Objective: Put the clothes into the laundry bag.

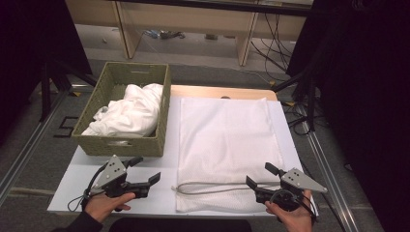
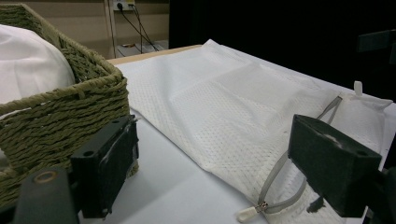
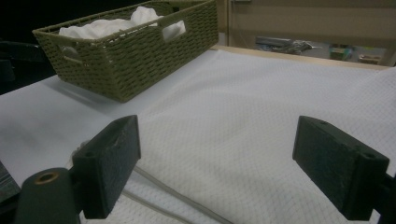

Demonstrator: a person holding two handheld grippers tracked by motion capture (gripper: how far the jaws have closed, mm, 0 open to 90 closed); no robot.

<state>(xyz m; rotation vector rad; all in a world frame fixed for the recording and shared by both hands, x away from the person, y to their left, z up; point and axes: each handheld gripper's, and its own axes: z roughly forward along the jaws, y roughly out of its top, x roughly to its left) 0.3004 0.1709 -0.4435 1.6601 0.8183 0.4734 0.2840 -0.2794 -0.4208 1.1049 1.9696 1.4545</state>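
A white mesh laundry bag (image 1: 225, 140) lies flat on the white tabletop (image 1: 82, 181), its grey zipper (image 1: 212, 187) running along the near end. To its left stands a green woven basket (image 1: 96, 104) holding crumpled white cloth (image 1: 133, 111). My left gripper (image 1: 146, 169) rests open near the table's front, just in front of the basket, nothing between its jaws. My right gripper (image 1: 259, 175) sits open over the bag's near right corner. In the left gripper view the zipper pull (image 2: 247, 213) lies low between the jaws of the left gripper (image 2: 219, 163). The right gripper (image 3: 224, 163) looks across the bag (image 3: 261, 107) toward the basket (image 3: 135, 60).
The table's wooden far edge (image 1: 222, 91) shows behind the bag. Grey floor with metal rails (image 1: 29, 145) flanks the table. Shelving legs and loose cables (image 1: 270, 34) stand beyond it. Black drapes hang on both sides.
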